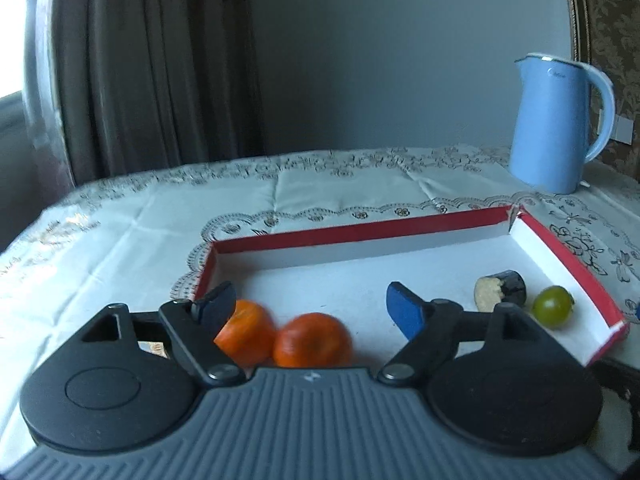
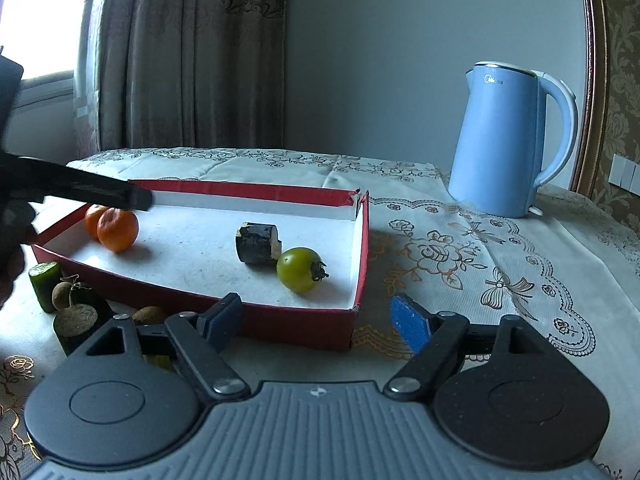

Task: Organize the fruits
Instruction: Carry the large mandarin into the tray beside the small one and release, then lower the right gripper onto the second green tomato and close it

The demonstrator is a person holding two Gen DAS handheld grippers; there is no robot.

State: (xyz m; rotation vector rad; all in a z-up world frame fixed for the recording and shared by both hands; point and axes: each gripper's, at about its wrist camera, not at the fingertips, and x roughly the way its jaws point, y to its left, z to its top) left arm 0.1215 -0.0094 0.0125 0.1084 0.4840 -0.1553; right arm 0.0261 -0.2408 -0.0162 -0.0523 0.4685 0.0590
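Only the right wrist view shows the cucumber piece (image 2: 44, 285) outside the tray (image 2: 240, 314).

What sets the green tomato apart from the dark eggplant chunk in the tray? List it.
1. The tomato is round and whole; the eggplant chunk is a cut cylinder showing pale flesh.
2. The tomato is yellow-green with a dark stem; the chunk's skin is near black.
3. The tomato lies nearer the tray's end wall.
Both rest inside the tray, side by side.
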